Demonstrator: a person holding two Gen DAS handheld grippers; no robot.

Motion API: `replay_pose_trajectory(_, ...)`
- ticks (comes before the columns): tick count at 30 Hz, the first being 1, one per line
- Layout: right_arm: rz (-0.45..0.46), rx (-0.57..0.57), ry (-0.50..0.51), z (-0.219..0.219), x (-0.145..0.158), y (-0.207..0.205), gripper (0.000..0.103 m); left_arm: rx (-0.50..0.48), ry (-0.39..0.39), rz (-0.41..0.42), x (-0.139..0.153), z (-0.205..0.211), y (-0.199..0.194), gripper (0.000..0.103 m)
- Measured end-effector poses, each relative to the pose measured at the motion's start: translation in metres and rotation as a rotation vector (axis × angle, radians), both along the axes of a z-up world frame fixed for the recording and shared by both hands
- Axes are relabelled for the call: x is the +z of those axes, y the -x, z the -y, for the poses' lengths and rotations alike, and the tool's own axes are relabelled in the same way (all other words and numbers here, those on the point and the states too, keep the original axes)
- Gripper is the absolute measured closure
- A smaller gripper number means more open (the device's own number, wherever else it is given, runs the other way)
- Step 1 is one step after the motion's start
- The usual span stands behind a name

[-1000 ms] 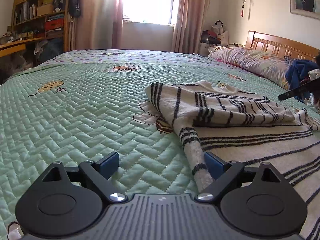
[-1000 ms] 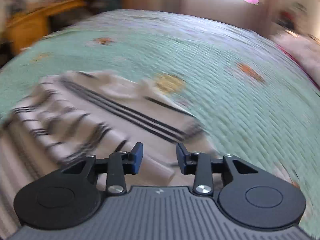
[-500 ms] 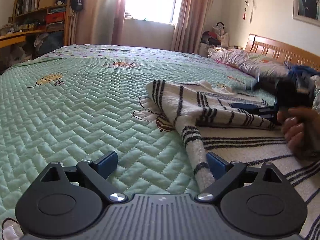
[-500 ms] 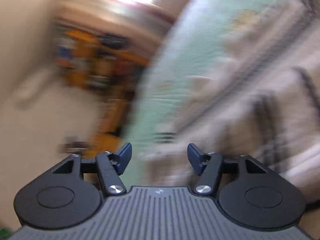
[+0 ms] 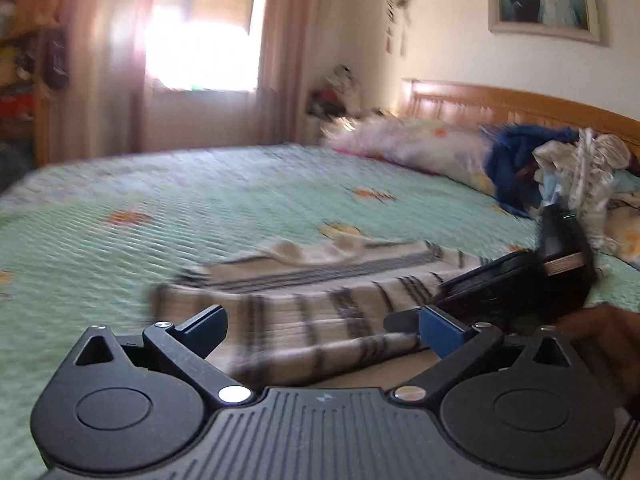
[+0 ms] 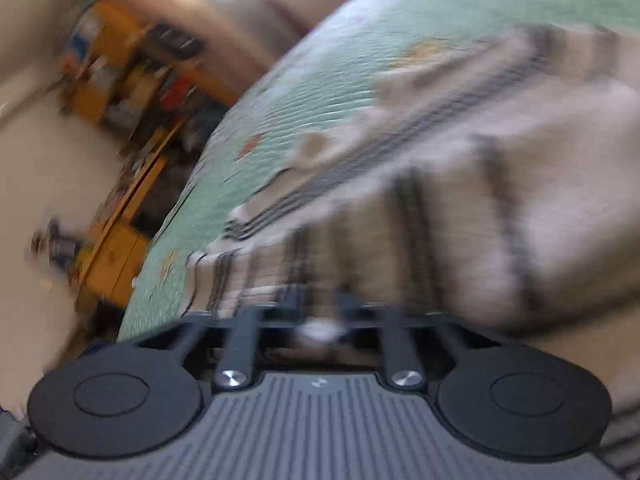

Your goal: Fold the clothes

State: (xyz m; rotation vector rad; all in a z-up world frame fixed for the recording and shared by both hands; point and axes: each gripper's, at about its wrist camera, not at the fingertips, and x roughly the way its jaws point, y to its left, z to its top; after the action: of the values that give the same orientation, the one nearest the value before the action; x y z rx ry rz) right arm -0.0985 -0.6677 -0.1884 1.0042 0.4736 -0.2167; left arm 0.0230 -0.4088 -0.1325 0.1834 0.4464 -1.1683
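Observation:
A cream garment with black stripes (image 5: 320, 320) lies spread on the green quilted bed (image 5: 200, 208). My left gripper (image 5: 320, 326) is open, its blue pads wide apart just above the garment's near edge. The right gripper shows at the right of the left wrist view (image 5: 516, 288), low over the garment. In the right wrist view the striped garment (image 6: 460, 208) fills the front, blurred. My right gripper (image 6: 320, 304) has its fingers drawn close together on a fold of the cloth.
A pile of clothes, blue (image 5: 516, 160) and white (image 5: 588, 164), lies by the pillows (image 5: 412, 148) and wooden headboard (image 5: 520, 108). A window with curtains (image 5: 200, 40) is at the back. A desk and shelves (image 6: 120, 120) stand beside the bed.
The right gripper has swung down onto the garment and closed from open. The left gripper has turned right and moved over the garment's edge, still open.

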Motion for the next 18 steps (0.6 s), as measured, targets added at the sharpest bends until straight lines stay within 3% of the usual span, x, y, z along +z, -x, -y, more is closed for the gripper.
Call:
replay_pose_trajectory(1,0.019,-0.019,-0.025,0.002,0.003,0.011,0.081,-0.004,-0.032,-0.021,-0.009,0.012,-0.005,0.004)
replay_pose_trajectory(2,0.043,-0.035,-0.018,0.003,0.010,0.021,0.064,0.002,-0.088,-0.043,-0.020,0.022,-0.011,0.005)
replay_pose_trajectory(3,0.076,-0.047,0.014,0.000,0.018,0.027,0.054,0.025,-0.151,-0.069,-0.031,0.029,-0.017,0.007)
replay_pose_trajectory(4,0.116,-0.049,0.040,-0.004,0.024,0.030,0.036,0.044,-0.195,-0.098,-0.041,0.030,-0.023,0.007)
replay_pose_trajectory(5,0.152,-0.035,0.045,-0.007,0.024,0.025,0.028,0.047,-0.201,-0.119,-0.046,0.029,-0.027,0.007)
replay_pose_trajectory(7,0.136,0.032,0.000,-0.007,0.011,0.002,0.026,0.046,-0.170,-0.146,-0.041,0.023,-0.031,0.006)
replay_pose_trajectory(9,0.040,0.011,0.002,0.007,-0.004,-0.011,0.064,0.084,-0.188,-0.129,-0.030,0.019,-0.029,0.007)
replay_pose_trajectory(10,-0.001,-0.047,0.013,0.016,-0.004,-0.004,0.091,0.103,-0.195,-0.118,-0.023,0.016,-0.027,0.007)
replay_pose_trajectory(12,-0.010,-0.152,0.049,0.024,0.011,0.023,0.085,0.132,-0.205,-0.084,-0.005,0.007,-0.014,0.007)
replay_pose_trajectory(14,0.098,-0.163,0.074,0.014,0.034,0.054,0.047,0.158,-0.219,-0.078,0.016,-0.001,0.006,0.006)
replay_pose_trajectory(16,0.130,-0.162,0.070,-0.005,0.044,0.077,0.025,0.193,-0.232,-0.099,0.032,-0.003,0.034,0.001)
replay_pose_trajectory(18,0.136,-0.169,0.058,-0.024,0.049,0.098,0.023,0.204,-0.256,-0.146,0.043,-0.002,0.062,0.001)
